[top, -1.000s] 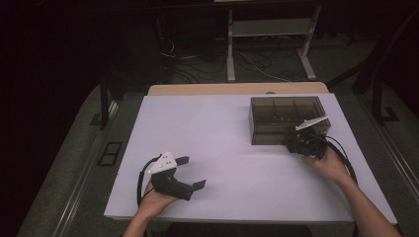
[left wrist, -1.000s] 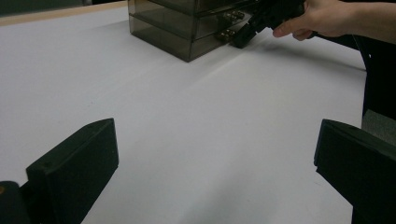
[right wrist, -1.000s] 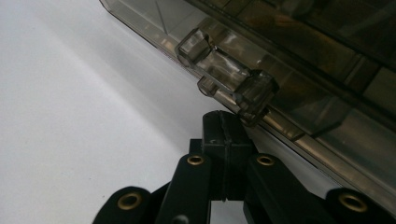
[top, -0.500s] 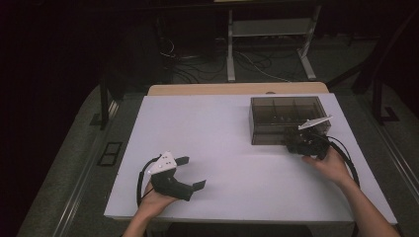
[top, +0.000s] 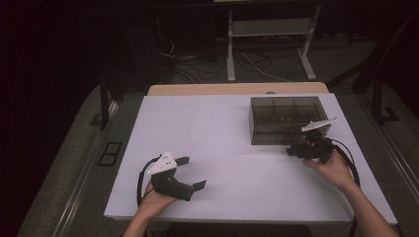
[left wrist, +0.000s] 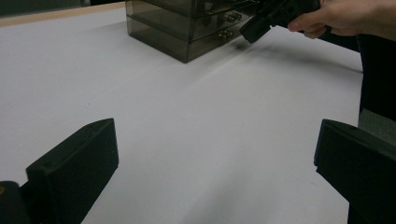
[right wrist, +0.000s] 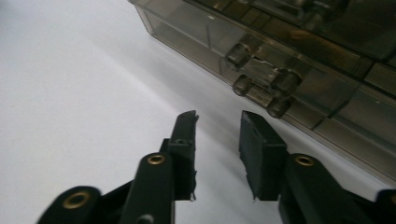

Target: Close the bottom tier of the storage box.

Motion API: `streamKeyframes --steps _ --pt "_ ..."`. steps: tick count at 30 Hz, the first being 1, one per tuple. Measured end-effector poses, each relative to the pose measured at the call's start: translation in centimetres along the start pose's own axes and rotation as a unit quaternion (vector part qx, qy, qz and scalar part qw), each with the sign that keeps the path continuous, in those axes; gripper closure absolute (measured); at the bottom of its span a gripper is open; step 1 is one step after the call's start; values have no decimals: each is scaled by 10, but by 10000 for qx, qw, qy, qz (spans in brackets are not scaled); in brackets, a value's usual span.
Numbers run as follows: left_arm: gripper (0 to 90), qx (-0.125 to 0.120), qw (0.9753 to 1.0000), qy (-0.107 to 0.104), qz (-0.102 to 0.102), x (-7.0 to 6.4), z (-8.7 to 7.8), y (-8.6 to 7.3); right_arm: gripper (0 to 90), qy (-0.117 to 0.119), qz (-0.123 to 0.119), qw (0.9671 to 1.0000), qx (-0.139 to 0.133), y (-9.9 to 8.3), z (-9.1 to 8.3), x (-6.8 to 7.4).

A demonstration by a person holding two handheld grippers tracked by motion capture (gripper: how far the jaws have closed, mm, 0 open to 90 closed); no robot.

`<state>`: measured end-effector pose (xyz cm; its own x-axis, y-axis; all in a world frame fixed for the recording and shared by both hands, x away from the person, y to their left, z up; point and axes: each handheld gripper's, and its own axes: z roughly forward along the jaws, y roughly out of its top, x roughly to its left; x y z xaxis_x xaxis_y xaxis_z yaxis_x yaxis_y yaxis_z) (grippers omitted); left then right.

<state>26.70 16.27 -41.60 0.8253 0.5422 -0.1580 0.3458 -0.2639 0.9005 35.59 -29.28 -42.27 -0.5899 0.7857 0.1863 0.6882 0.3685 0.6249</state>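
Hands come in from the bottom of the high view, each one holding a gripper over the white table (top: 227, 128). The smoky drawer box (top: 287, 118) stands on the far right part of the table. The right gripper (top: 296, 150) sits just in front of the box's near right corner, very close to it. The left gripper (top: 190, 173) rests near the front edge on the left, well apart from the box, and its jaws are spread wide with nothing between them.

From the left gripper view, the two black jaws stand far apart at the bottom corners, with bare white table (left wrist: 187, 130) between them. The drawer box (left wrist: 191, 28) is far off at the top, and the right gripper (left wrist: 261, 23) is held by a hand (left wrist: 341, 18) beside its front.

From the right gripper view, the jaws are open a little, with a narrow gap and nothing in it. Two round drawer knobs (right wrist: 261, 86) sit just past the jaw tips, close but not touching. The drawer box (right wrist: 299, 56) runs slanted across the top. Nothing stands between the jaws and the knobs.
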Motion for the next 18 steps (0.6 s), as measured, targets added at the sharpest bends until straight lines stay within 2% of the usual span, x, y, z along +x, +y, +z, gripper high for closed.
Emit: streamKeyframes --steps 4,8,12,13,15,18 --pt "0 -14 10000 -2 -14 -1 0 0 552 19 -5 10000 -65 0 -3 6" --pt "0 -46 10000 8 -39 -1 -1 0 367 -95 -8 9997 -207 -2 -7 12" --pt "0 -46 10000 7 -44 -1 -2 0 172 114 30 9994 -314 -7 -12 17" --pt "0 -51 10000 5 -47 -1 -1 0 171 119 36 9994 -317 -8 -13 18" --pt "0 -36 10000 1 -35 -1 -2 0 86 129 96 9992 -358 -8 -17 21" --pt "0 -45 10000 1 -47 -1 -2 0 85 206 103 9989 -419 -9 -22 27"
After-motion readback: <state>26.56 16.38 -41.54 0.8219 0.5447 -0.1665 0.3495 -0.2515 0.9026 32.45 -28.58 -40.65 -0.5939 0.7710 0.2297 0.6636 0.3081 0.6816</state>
